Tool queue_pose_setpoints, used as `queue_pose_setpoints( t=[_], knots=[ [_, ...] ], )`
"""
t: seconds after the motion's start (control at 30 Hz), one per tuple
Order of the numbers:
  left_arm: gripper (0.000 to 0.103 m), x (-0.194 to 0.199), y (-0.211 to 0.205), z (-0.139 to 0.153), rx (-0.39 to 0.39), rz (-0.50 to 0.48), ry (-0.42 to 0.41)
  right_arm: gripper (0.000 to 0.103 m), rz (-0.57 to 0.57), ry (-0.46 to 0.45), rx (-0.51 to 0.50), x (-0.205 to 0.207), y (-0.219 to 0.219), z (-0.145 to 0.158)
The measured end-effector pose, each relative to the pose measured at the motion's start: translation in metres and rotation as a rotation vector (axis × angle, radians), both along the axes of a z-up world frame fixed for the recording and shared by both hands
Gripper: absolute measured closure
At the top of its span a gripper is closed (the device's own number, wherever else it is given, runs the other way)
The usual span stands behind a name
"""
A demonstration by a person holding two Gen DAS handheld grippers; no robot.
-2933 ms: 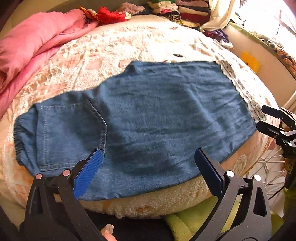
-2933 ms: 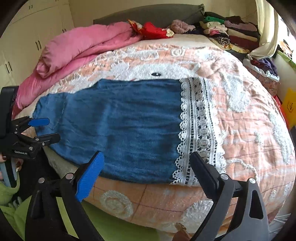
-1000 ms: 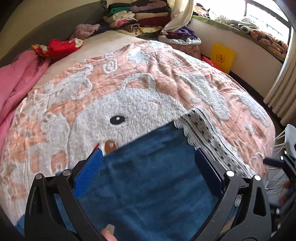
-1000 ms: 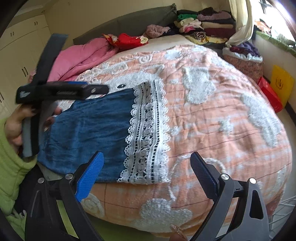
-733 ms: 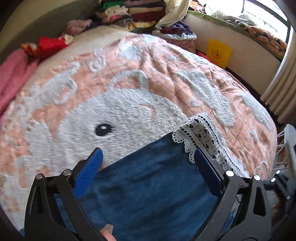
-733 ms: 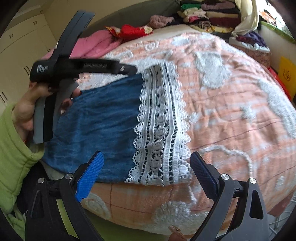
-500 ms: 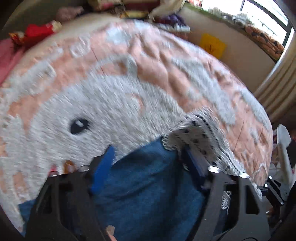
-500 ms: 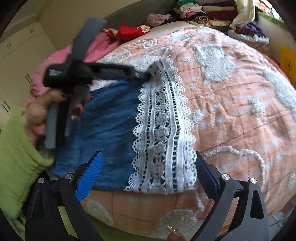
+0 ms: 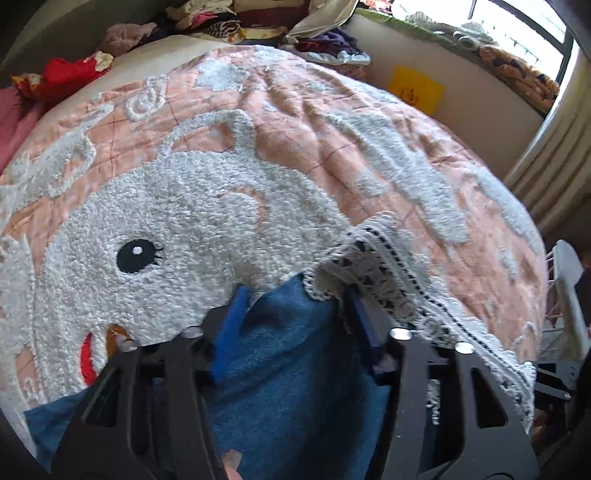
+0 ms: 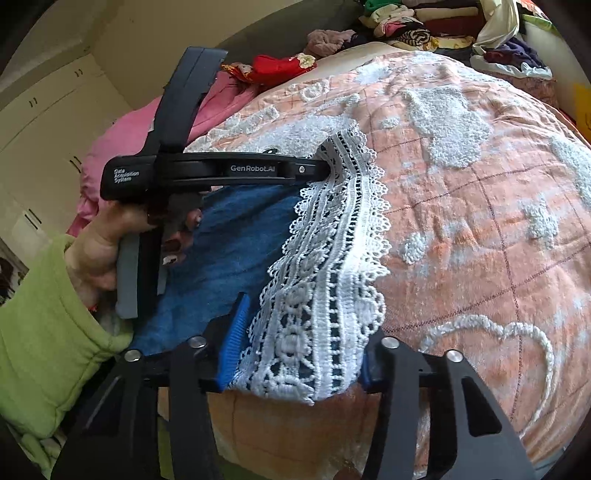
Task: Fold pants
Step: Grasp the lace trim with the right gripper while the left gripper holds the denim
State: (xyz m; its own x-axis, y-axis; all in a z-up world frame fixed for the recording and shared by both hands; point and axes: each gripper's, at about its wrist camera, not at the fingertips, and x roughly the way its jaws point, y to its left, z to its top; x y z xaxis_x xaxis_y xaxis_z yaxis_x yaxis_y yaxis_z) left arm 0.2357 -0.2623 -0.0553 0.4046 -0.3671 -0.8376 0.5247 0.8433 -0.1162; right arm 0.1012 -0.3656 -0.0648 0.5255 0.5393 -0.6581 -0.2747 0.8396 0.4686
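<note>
Blue denim pants (image 9: 288, 369) with a white lace hem (image 9: 373, 273) lie on the peach bedspread (image 9: 369, 147). My left gripper (image 9: 297, 306) sits at the hem's far corner. Its jaws are closing, and denim and lace bunch into a ridge between the blue pads. The right wrist view shows that left gripper (image 10: 325, 166) held by a hand (image 10: 103, 243) in a green sleeve, its tip on the lace. My right gripper (image 10: 301, 354) is at the hem's near corner by the bed edge. Its jaws are closing too, with the lace hem (image 10: 325, 258) squeezed into a bulge between the pads.
A pink quilt (image 10: 122, 136) and a red cloth (image 10: 280, 66) lie at the far left of the bed. Folded clothes (image 10: 406, 22) are stacked at the head. A yellow bag (image 9: 417, 90) leans on the wall, and a white rack (image 9: 565, 295) stands right of the bed.
Both grippers came down onto the lace hem end from wide open. Their jaws narrowed around the far and near corners, and the fabric now bunches between the pads.
</note>
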Motion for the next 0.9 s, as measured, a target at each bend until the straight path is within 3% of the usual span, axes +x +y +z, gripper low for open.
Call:
queue_pose_setpoints(
  t=[0.1, 0.23, 0.3, 0.53, 0.9],
  knots=[
    [0.078, -0.005, -0.002, 0.003, -0.002, -0.009, -0.019, 0.072, 0.014, 0.008, 0.043, 0.001, -0.003, 0.001],
    [0.095, -0.005, 0.005, 0.009, -0.063, 0.006, -0.016, 0.074, 0.031, 0.002, 0.055, 0.001, 0.000, 0.006],
    [0.098, -0.003, 0.013, 0.011, -0.105, 0.012, -0.009, 0.074, 0.042, -0.006, 0.055, 0.002, 0.004, 0.011],
    [0.100, -0.006, 0.037, 0.028, -0.228, 0.025, 0.003, 0.074, 0.081, -0.052, 0.033, -0.001, 0.021, 0.035],
    [0.101, -0.025, 0.100, 0.066, -0.348, 0.084, -0.053, 0.074, 0.215, -0.159, -0.045, -0.005, 0.079, 0.081]
  ],
)
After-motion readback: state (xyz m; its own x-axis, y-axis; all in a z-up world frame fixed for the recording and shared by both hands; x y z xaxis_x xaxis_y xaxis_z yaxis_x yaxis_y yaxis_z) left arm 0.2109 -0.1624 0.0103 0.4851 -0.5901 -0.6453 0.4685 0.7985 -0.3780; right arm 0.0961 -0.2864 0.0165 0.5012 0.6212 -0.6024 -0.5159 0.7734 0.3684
